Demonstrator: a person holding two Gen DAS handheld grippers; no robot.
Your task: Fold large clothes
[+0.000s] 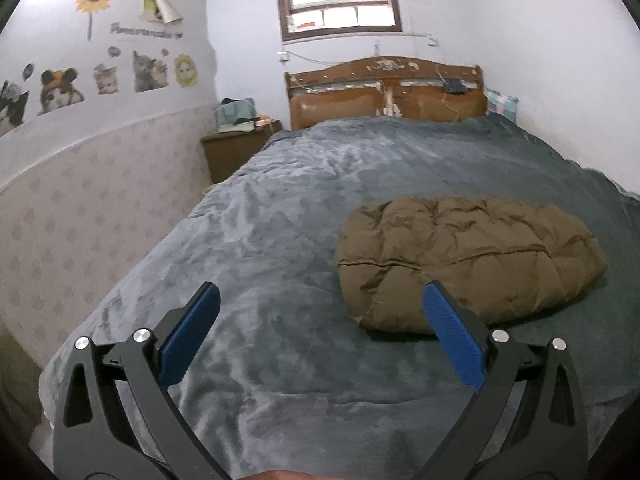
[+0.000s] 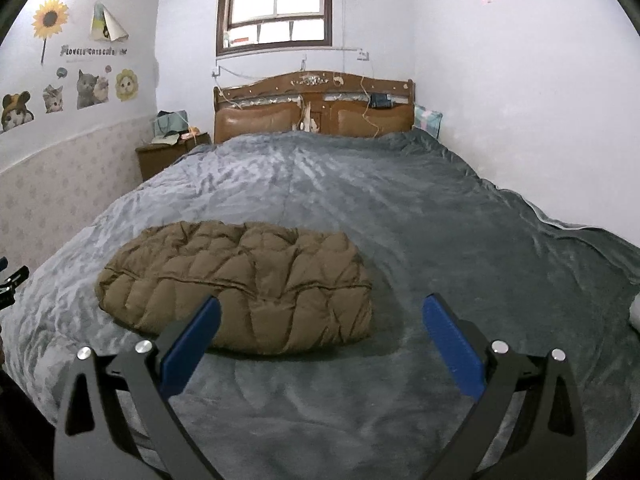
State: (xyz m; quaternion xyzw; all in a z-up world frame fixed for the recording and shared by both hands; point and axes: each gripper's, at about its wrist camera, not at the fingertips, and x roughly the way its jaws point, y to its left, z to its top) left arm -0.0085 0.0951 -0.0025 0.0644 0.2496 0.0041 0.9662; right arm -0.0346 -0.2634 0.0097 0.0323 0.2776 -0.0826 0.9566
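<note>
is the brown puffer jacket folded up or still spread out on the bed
Folded: the brown puffer jacket lies as one compact bundle on the grey blanket, no sleeves or hood showing.

Left claw [image 1: 320, 292] and right claw [image 2: 320, 304] both gape wide, holding nothing.

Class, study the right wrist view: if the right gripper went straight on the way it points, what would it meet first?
Probably the grey blanket, just beside the folded brown jacket. The open right gripper aims past the jacket's right edge, though depth is hard to judge.
</note>
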